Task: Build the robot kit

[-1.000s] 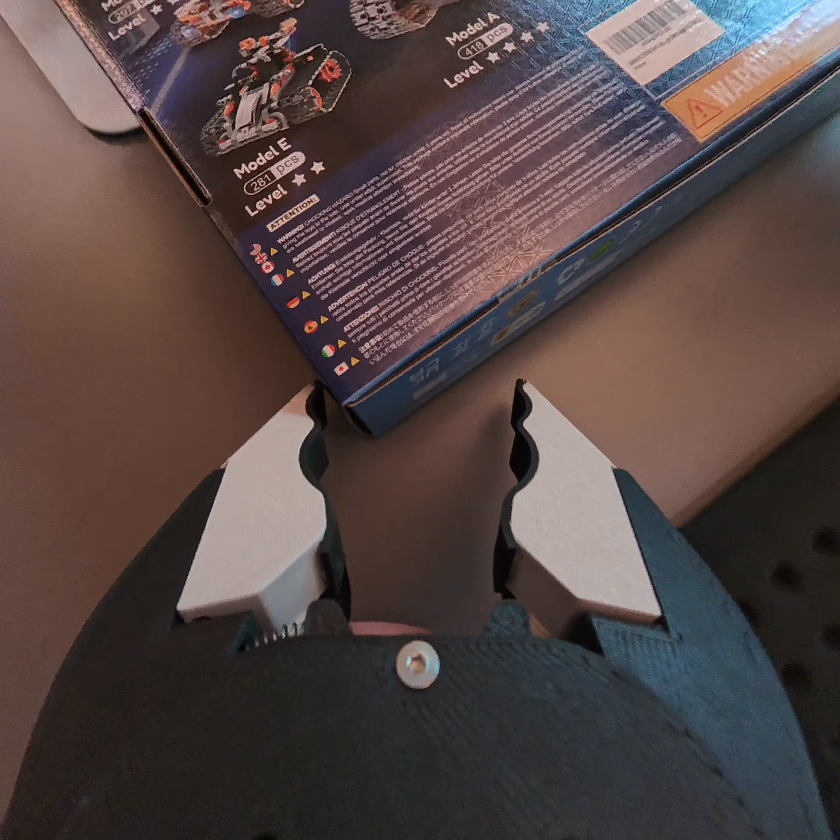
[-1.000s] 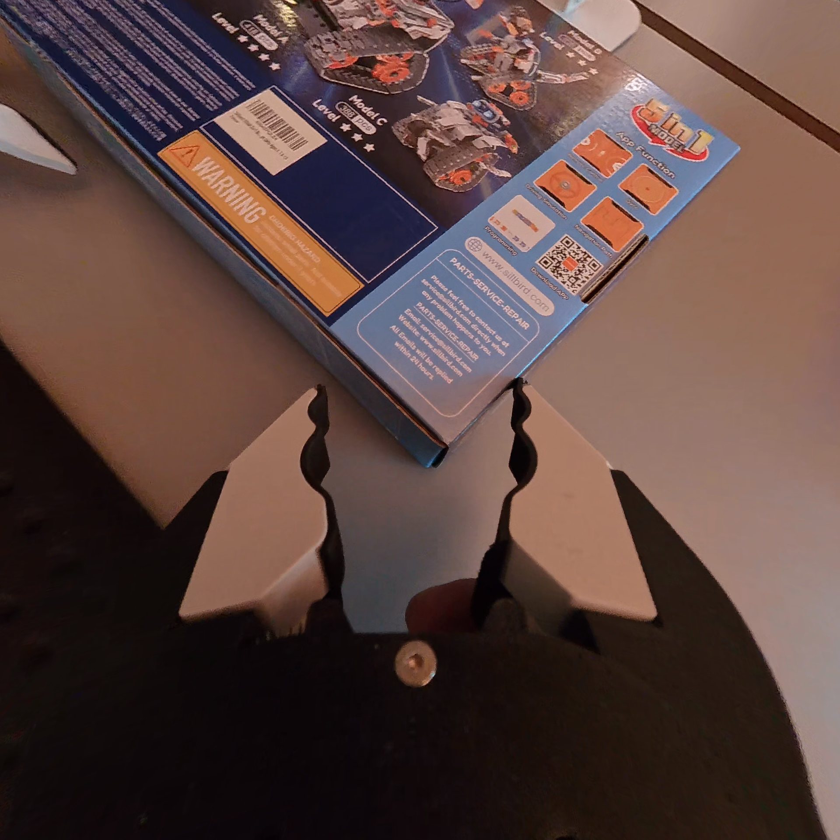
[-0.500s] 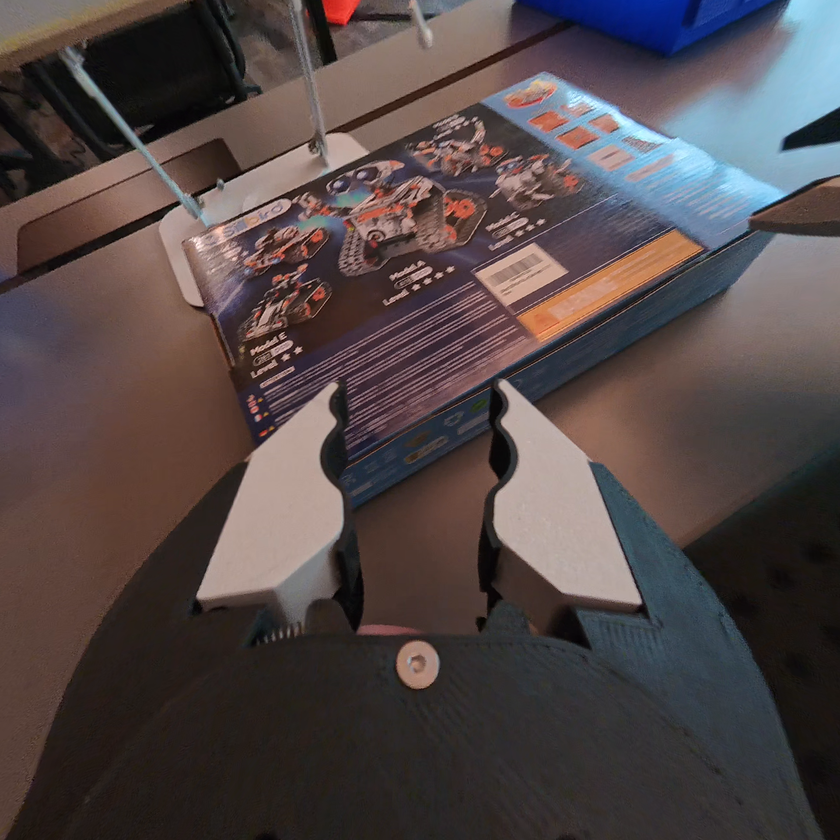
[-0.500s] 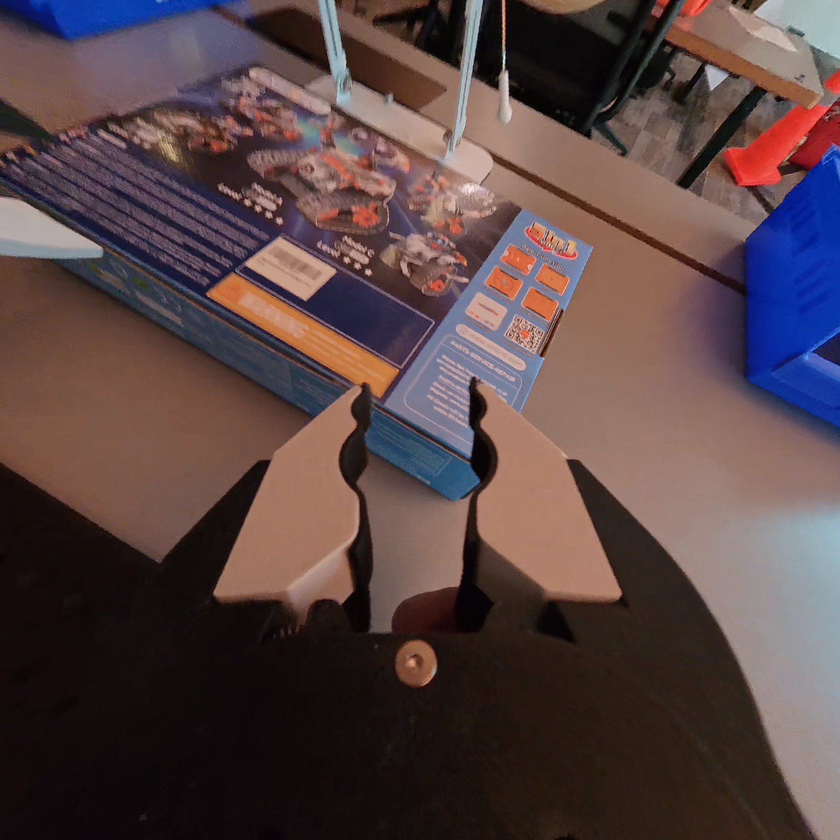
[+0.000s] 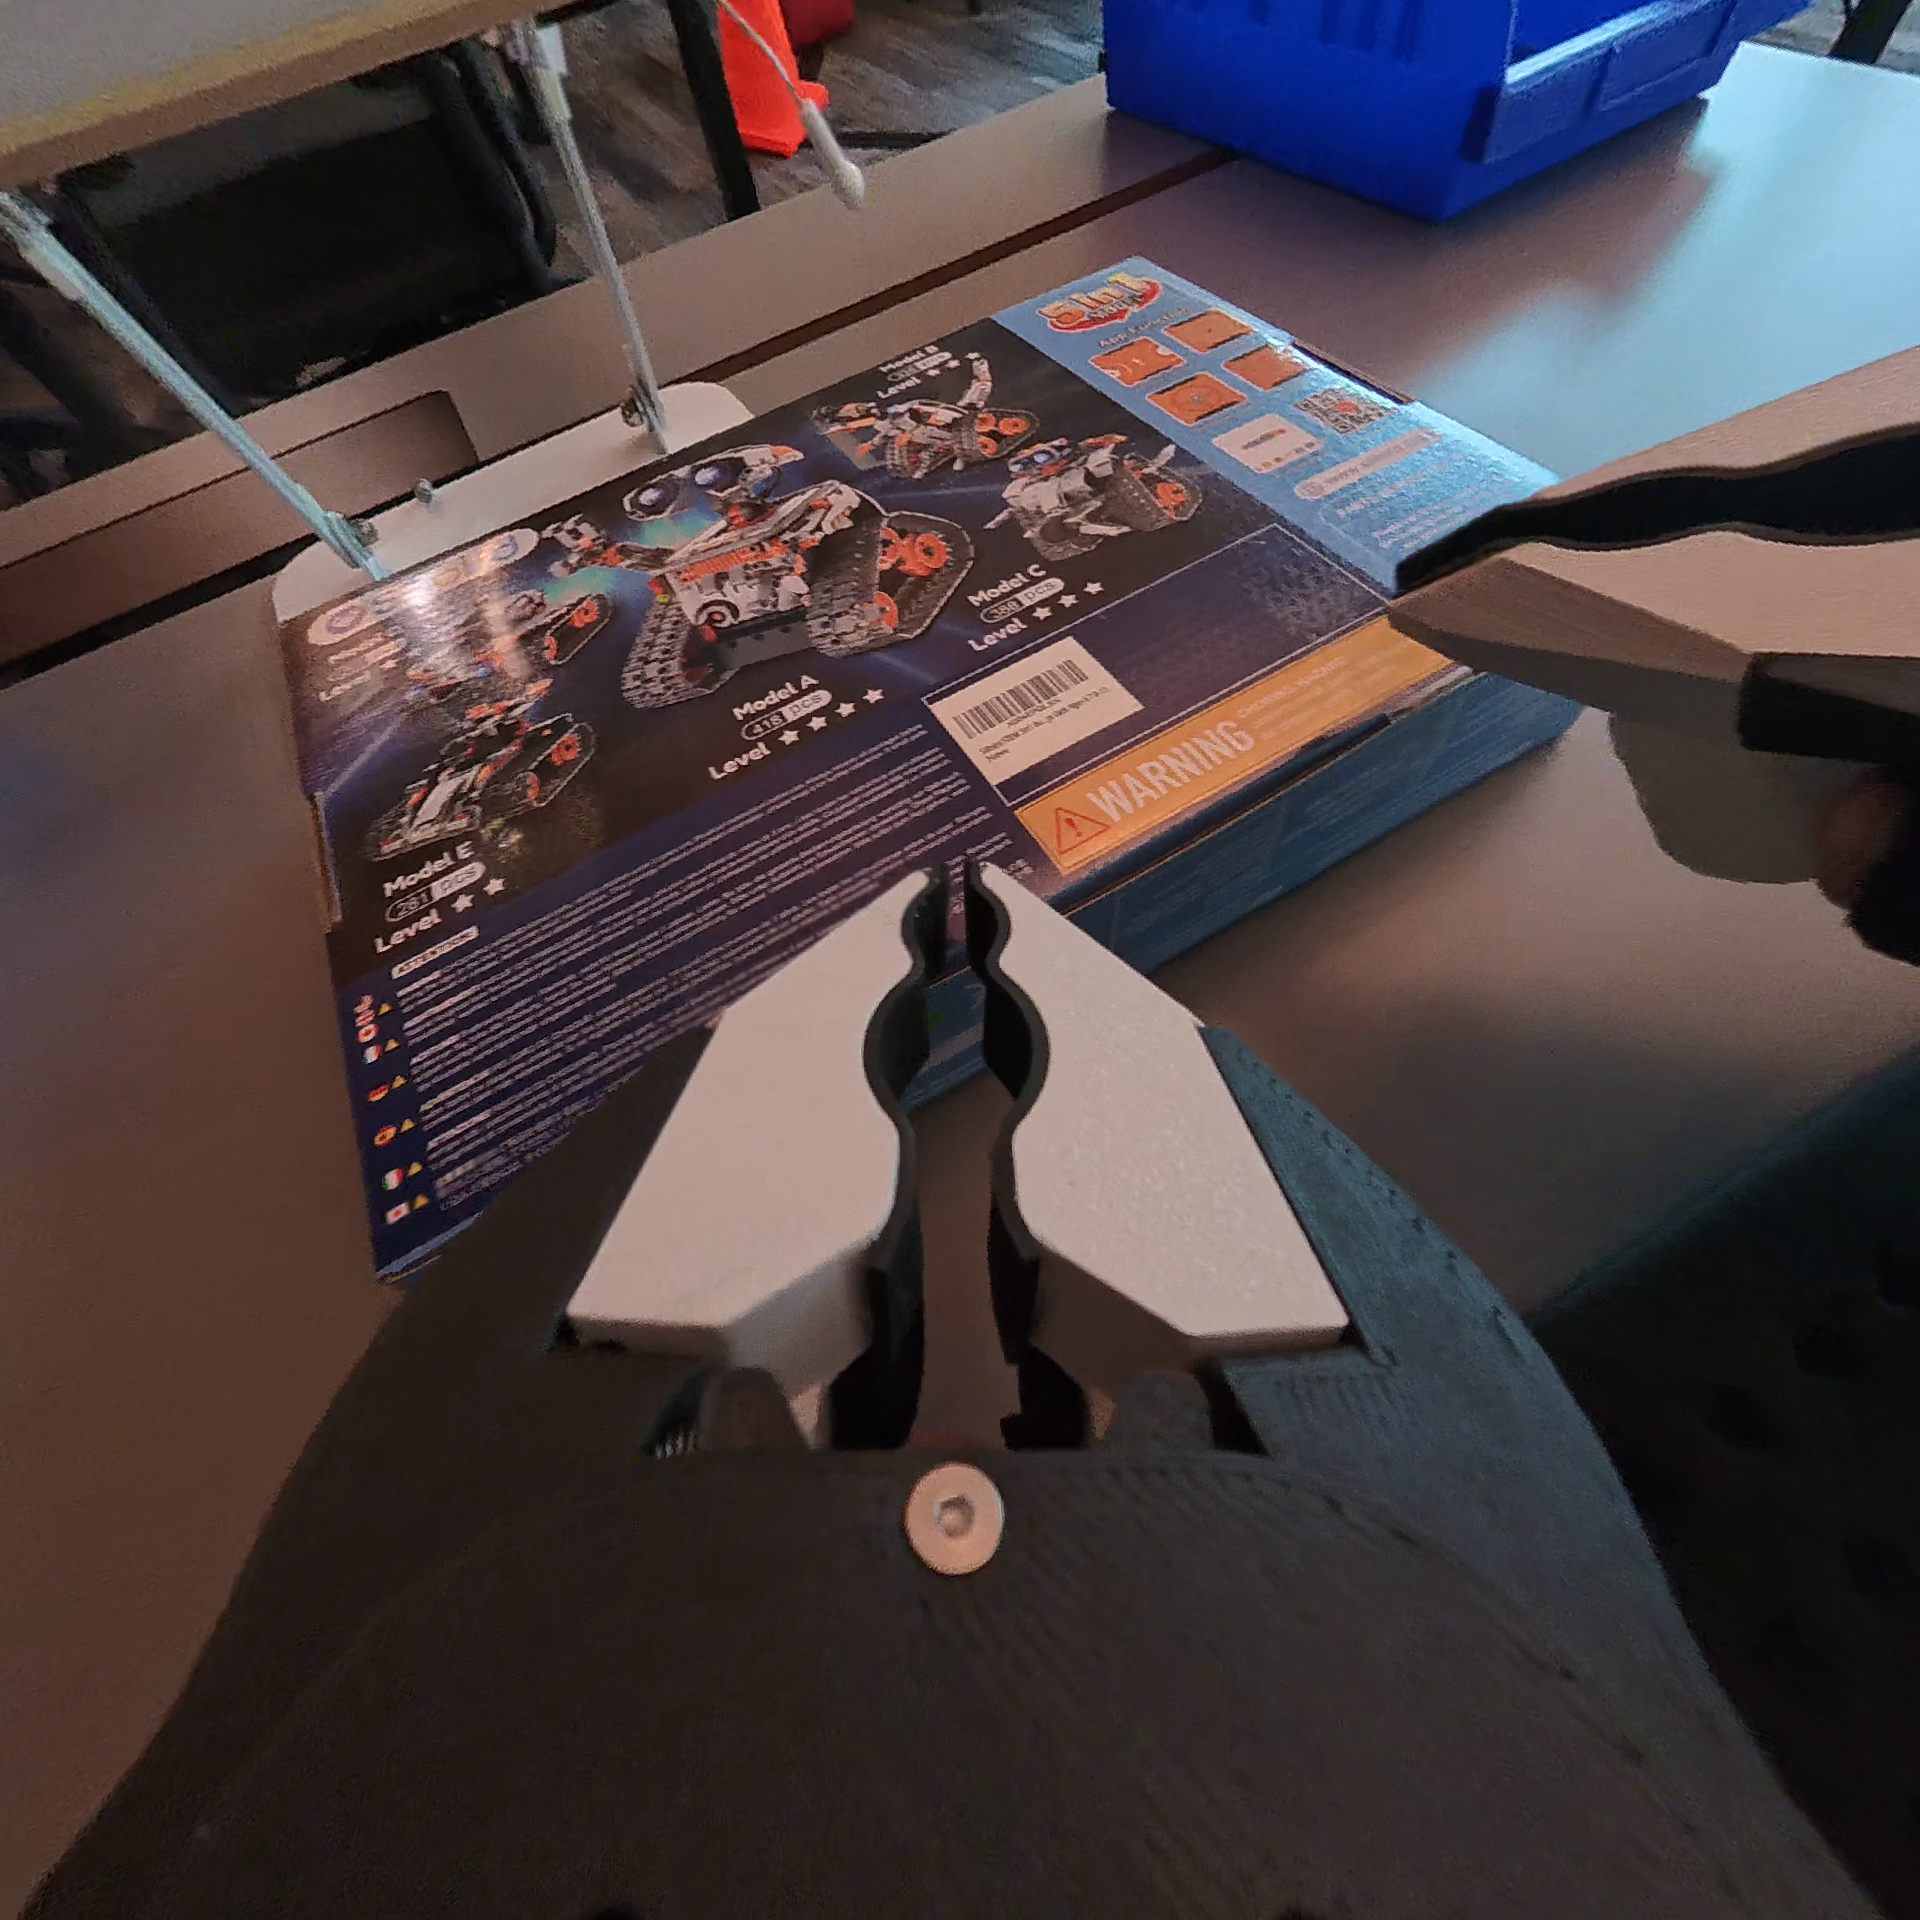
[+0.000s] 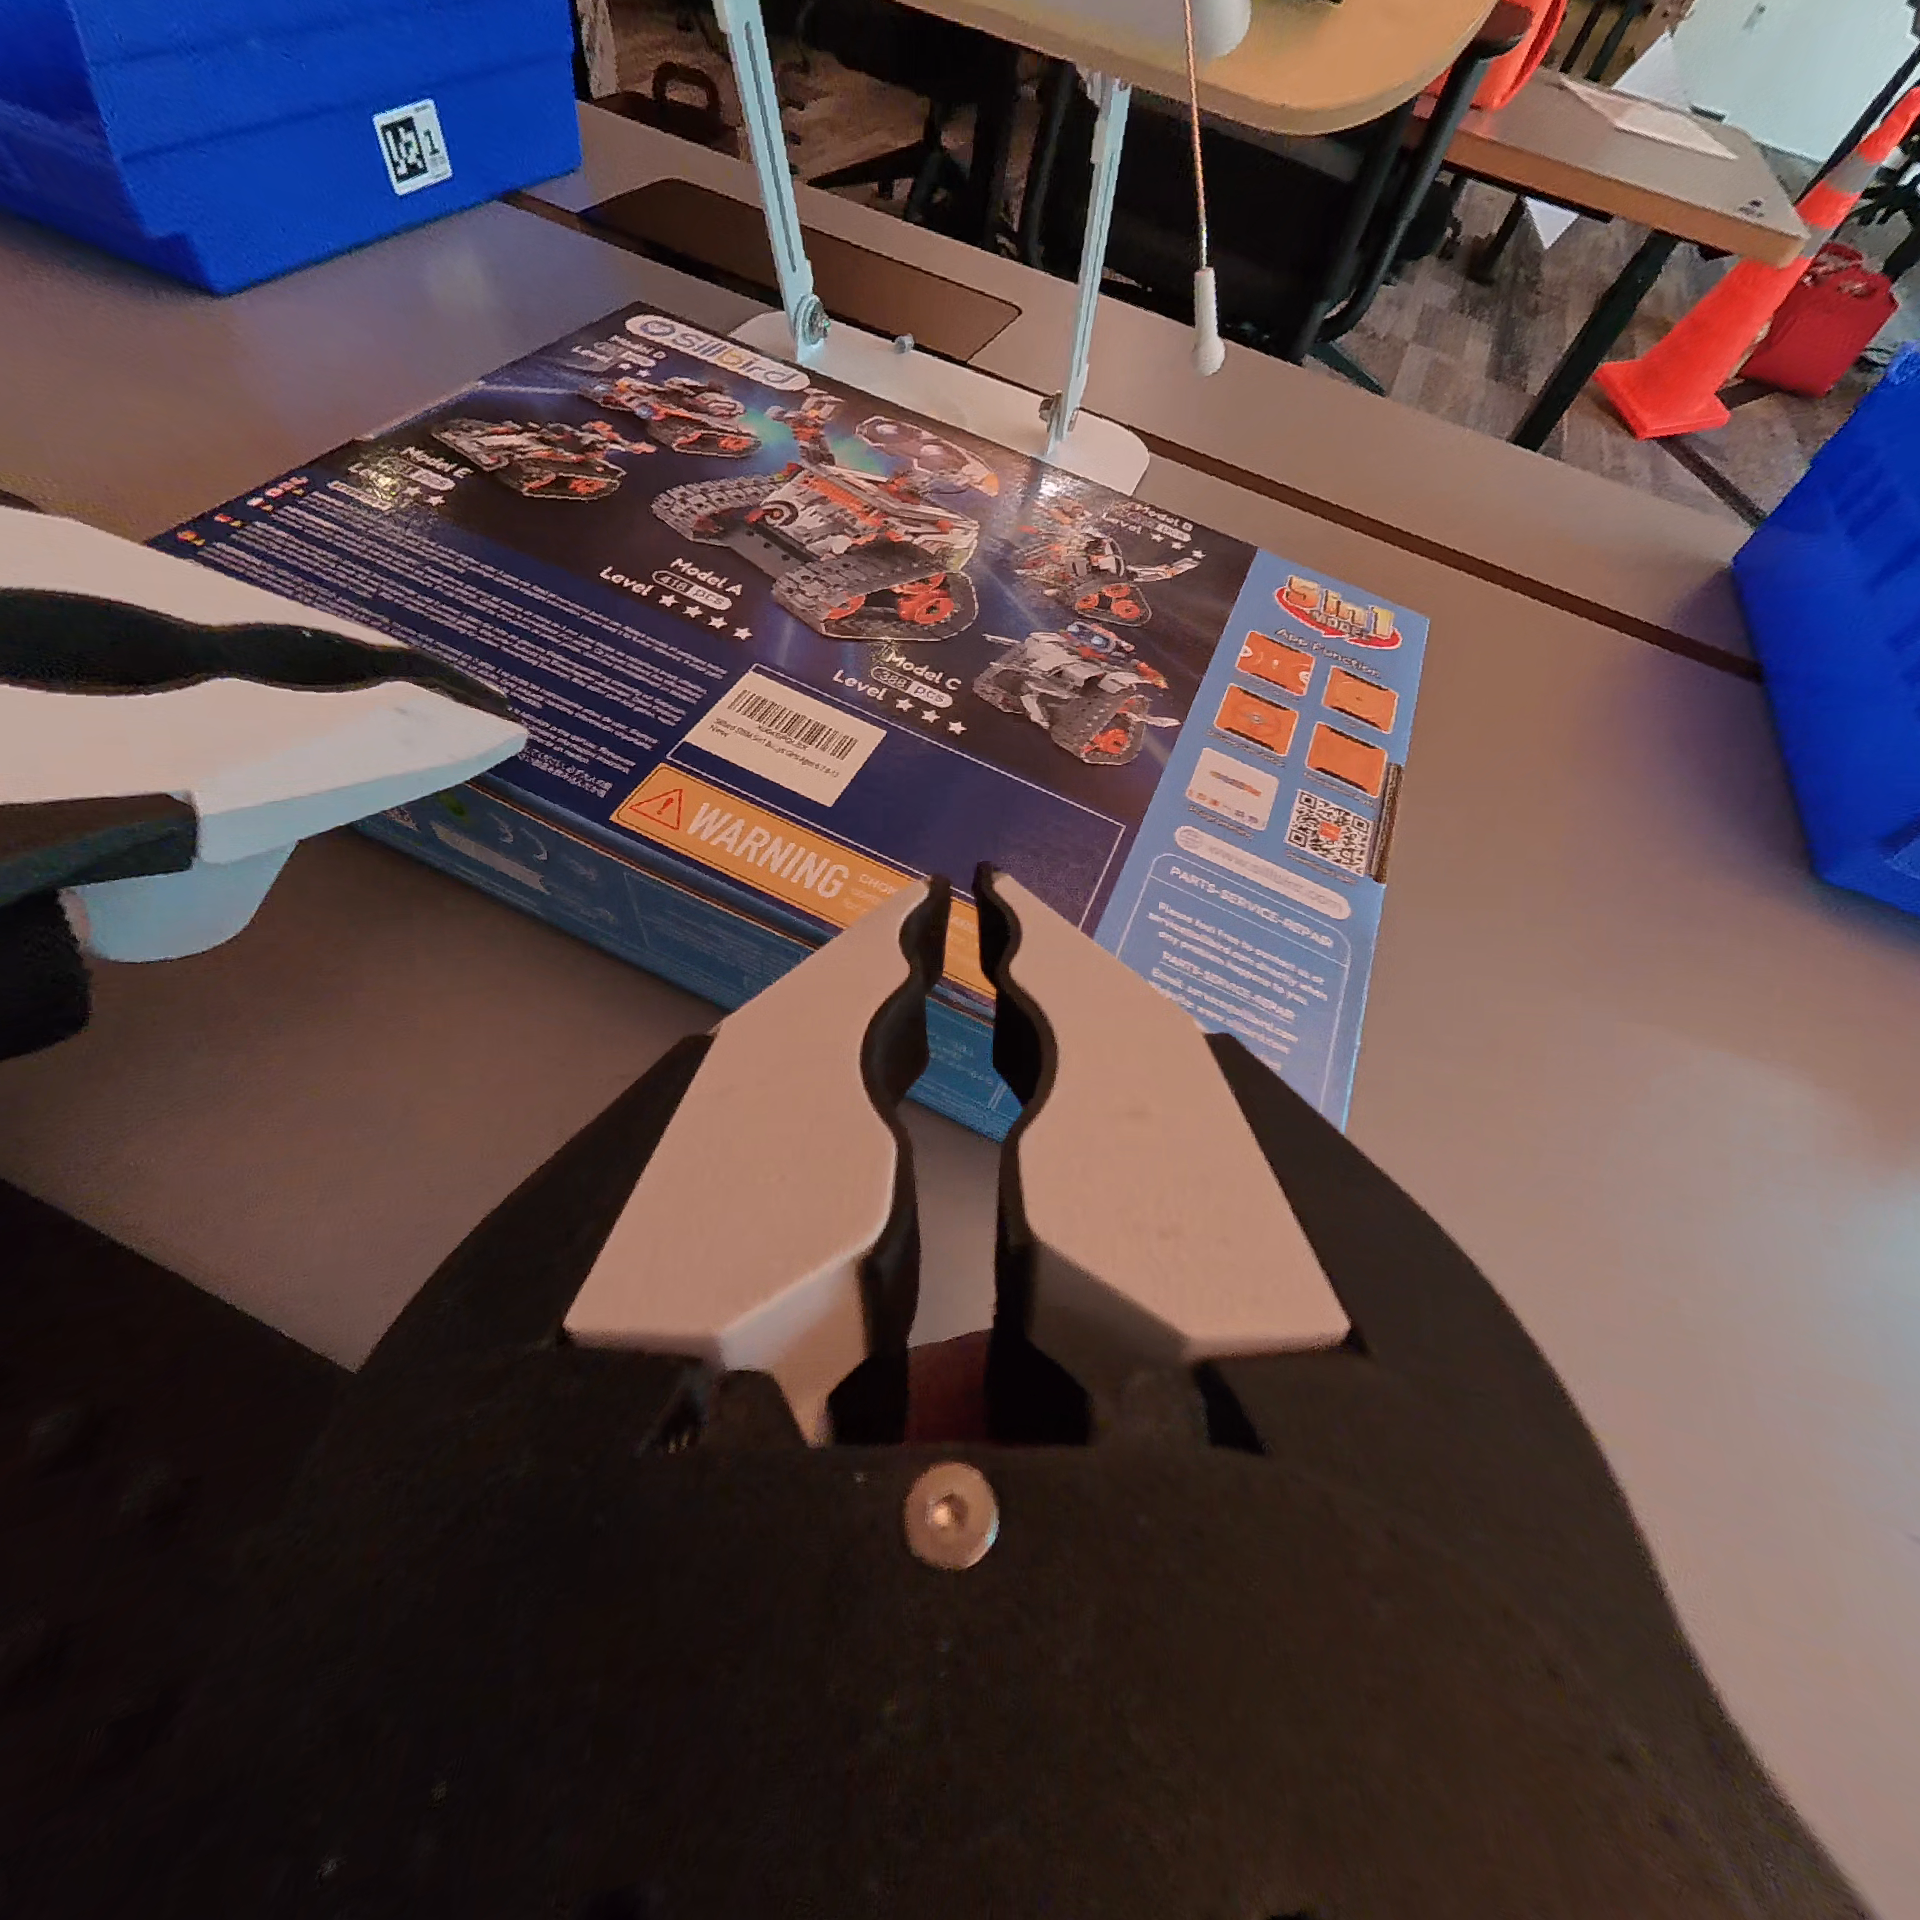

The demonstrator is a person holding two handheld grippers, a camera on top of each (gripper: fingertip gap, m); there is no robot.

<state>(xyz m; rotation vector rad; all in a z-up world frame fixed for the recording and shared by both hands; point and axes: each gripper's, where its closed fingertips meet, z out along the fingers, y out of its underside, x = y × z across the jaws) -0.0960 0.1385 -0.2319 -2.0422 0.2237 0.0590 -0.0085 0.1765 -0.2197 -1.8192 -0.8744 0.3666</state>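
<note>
On the grey table (image 5: pixel 156 987), a flat blue toy box (image 5: pixel 790 727) printed with robot models lies face up, its far edge against a white stand base (image 6: pixel 1101 447). Above the box's near long edge hang the left gripper (image 5: pixel 948 883) and the right gripper (image 6: pixel 961 883), each empty with fingers pressed nearly together. Beyond the box's far right corner sits a blue bin (image 5: pixel 1434 94).
</note>
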